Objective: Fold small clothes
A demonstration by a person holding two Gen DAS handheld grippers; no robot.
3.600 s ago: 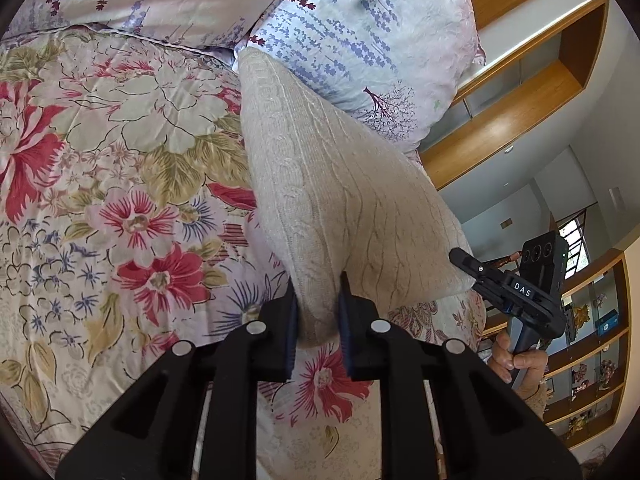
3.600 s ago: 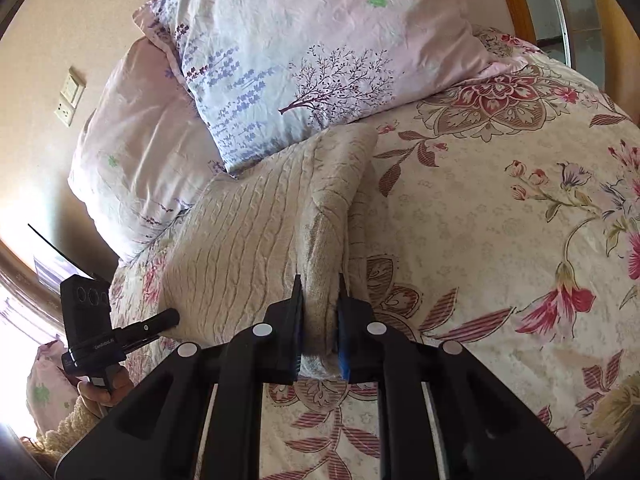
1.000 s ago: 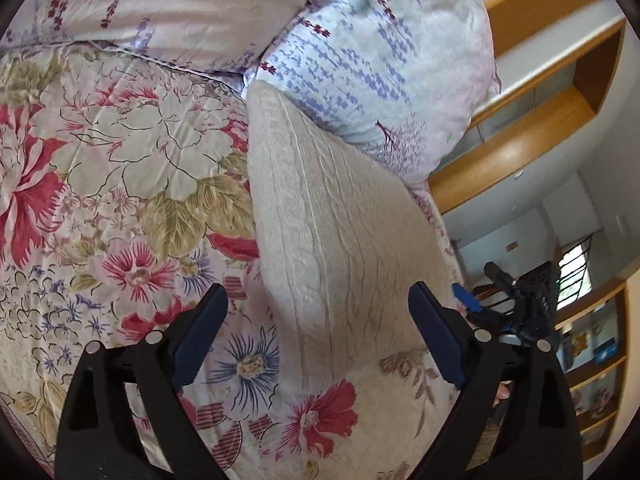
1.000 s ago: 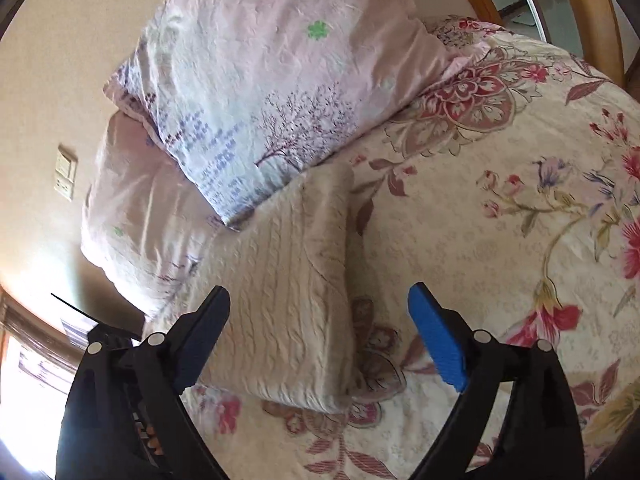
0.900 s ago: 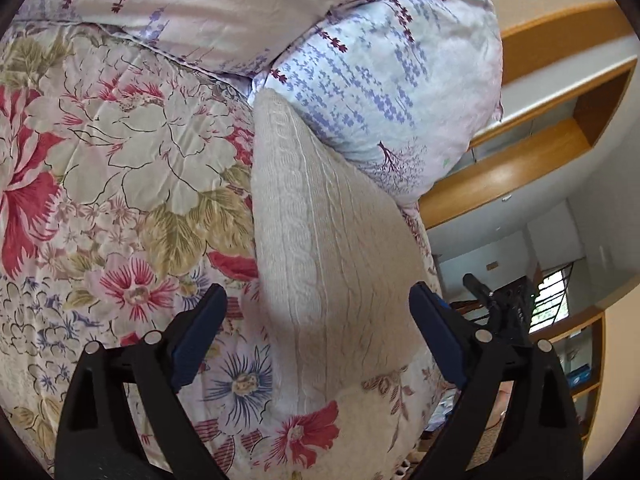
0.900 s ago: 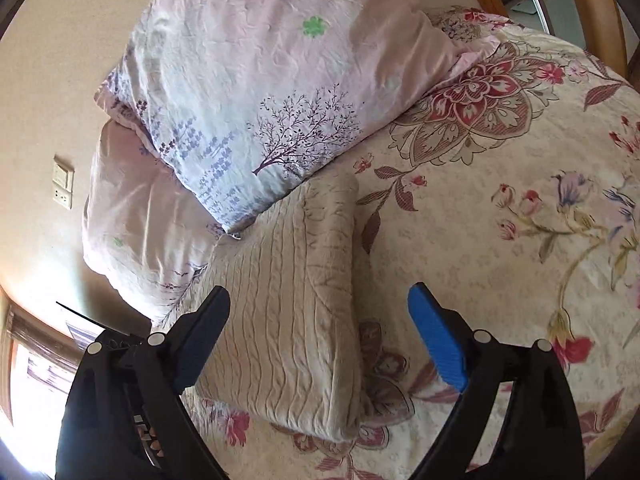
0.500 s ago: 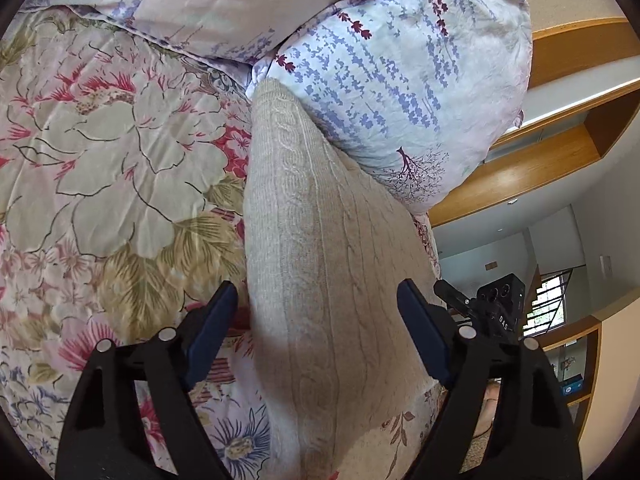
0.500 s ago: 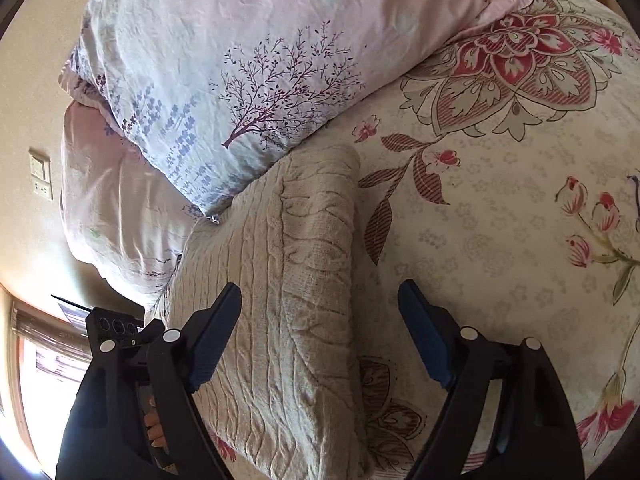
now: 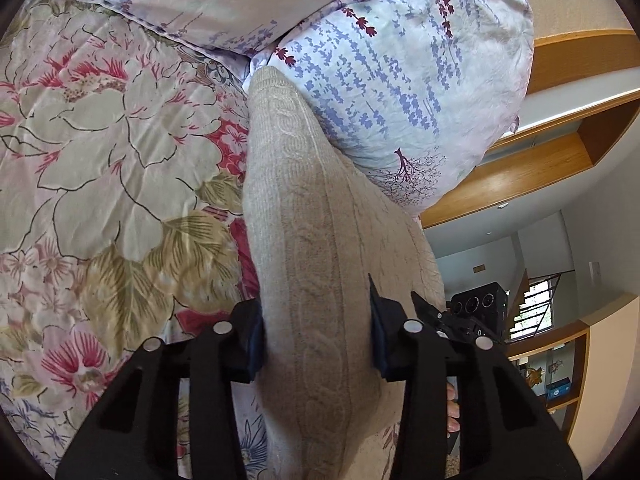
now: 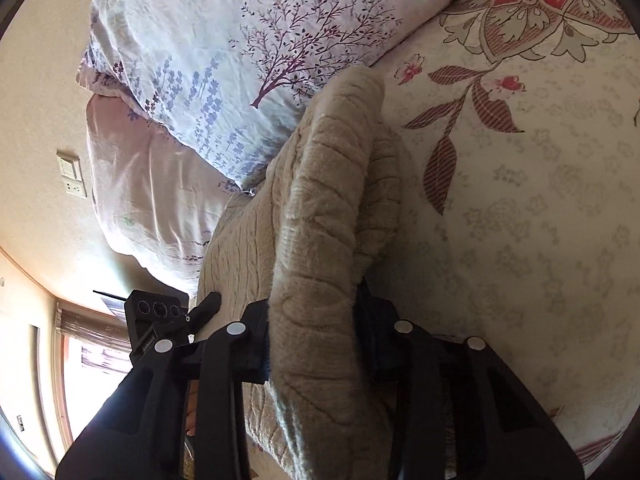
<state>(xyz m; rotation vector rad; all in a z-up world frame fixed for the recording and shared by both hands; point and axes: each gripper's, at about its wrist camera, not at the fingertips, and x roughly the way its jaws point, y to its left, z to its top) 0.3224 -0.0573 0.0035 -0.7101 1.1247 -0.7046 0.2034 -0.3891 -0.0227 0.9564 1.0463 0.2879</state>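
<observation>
Knitwear fills the middle of our left wrist view: the beige cable-knit sweater [image 9: 320,240] lies folded on the floral bedspread [image 9: 100,160], its far end touching the lavender-print pillow [image 9: 400,60], its left edge bare against open quilt. Our left gripper [image 9: 316,344] straddles the near edge of the sweater, the fingers [image 9: 250,344] part-way apart with the thick fold bulging between them; both pads touch the knit, though we cannot tell whether they grip it firmly. To the right the bed drops away toward wooden shelving [image 9: 520,172], and our right gripper [image 9: 468,320] shows there beside the sweater's far side. From the right wrist view, the sweater [image 10: 320,220] runs up to the same pillow [image 10: 240,40], with wide open bedspread [image 10: 520,200] on the right. Our right gripper [image 10: 312,340] brackets the rolled fold at the near end, jaws held partly apart and pressed against the bunched knit on both sides. At left our left gripper [image 10: 168,320] sits against the sweater's other edge, near a wall with a light switch [image 10: 72,176].
</observation>
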